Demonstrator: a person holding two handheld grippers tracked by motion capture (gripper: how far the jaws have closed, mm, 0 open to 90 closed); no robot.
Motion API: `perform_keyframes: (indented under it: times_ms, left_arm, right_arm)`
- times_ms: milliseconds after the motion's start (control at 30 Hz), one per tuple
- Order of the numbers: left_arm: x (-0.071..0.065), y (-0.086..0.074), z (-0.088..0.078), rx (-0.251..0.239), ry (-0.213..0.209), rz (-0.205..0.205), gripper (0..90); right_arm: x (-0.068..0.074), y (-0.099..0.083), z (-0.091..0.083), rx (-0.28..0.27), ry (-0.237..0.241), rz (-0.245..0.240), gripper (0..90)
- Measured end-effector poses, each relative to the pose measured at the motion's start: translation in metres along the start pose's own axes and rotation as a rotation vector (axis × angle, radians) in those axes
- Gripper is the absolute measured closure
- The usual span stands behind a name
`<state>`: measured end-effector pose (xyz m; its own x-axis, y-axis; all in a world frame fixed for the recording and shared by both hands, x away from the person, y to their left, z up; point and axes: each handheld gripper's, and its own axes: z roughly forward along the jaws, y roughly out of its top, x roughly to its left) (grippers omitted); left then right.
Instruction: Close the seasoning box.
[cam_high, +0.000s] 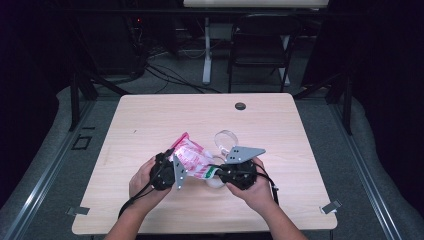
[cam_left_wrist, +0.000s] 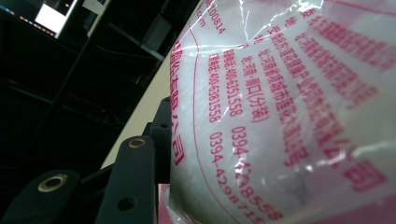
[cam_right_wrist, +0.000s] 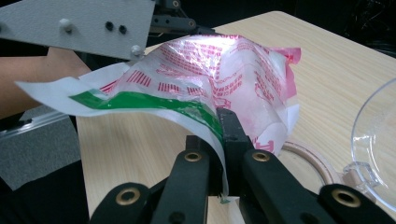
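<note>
**A:** What has the right claw (cam_right_wrist: 223, 154) got?

**B:** Its jaws are pressed together on the edge of the plastic bag (cam_right_wrist: 219, 84), right at the white strip with the green band. The film folds down between the two black pads and a sliver sticks out below them.

**A:** And the left claw (cam_high: 167, 170)?

**B:** It sits at the other side of the same bag (cam_high: 192, 157), partly open. In its own view the bag (cam_left_wrist: 289, 112) lies against the inner face of one jaw, white film with pink print close to the lens. The other jaw is behind the bag, so whether both pads press on it I cannot tell.

**A:** Where is the bag, then?

**B:** Stretched between the two claws, just above the table (cam_high: 150, 120), with its pink end rising up and away from the left claw.

**A:** Anything else near?

**B:** A clear plastic jug (cam_right_wrist: 378, 140) stands just beside the right claw, on its outer side, and a ring-shaped lid (cam_right_wrist: 312, 161) lies on the table between the jug and the jaws. Both hands (cam_high: 257, 192) grip the claw bodies from the near edge.
</note>
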<state>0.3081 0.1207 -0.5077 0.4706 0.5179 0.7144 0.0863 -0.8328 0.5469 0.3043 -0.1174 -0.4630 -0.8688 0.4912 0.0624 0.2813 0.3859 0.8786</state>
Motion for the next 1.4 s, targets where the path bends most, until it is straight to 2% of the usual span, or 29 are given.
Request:
perform_keyframes:
  times_ms: [133, 200, 267, 467, 767, 1000, 1400]
  left_arm:
    - [0.003, 0.005, -0.001, 0.014, 0.026, 0.049, 60.8]
    - [0.005, 0.008, 0.0, 0.028, 0.034, 0.085, 60.8]
    - [0.006, 0.01, 0.0, 0.03, 0.044, 0.101, 60.8]
    - [0.008, 0.014, 0.001, 0.035, 0.065, 0.134, 60.8]
    - [0.011, 0.021, -0.001, 0.053, 0.091, 0.213, 60.9]
    - [0.014, 0.023, -0.002, 0.065, 0.093, 0.265, 60.9]
    - [0.017, 0.029, -0.002, 0.082, 0.1, 0.318, 61.0]
  right_arm:
    - [-0.004, -0.001, -0.001, -0.007, 0.003, 0.026, 90.0]
    - [-0.006, -0.002, -0.001, -0.005, -0.006, 0.033, 90.0]
    - [-0.007, -0.002, -0.001, 0.001, -0.015, 0.04, 89.9]
    - [-0.009, -0.003, -0.001, -0.003, -0.024, 0.047, 89.9]
    - [-0.014, -0.006, 0.0, -0.005, -0.022, 0.07, 89.9]
    - [-0.014, -0.008, 0.002, 0.0, -0.026, 0.071, 89.8]
    - [-0.017, -0.01, 0.003, -0.002, -0.028, 0.083, 89.8]
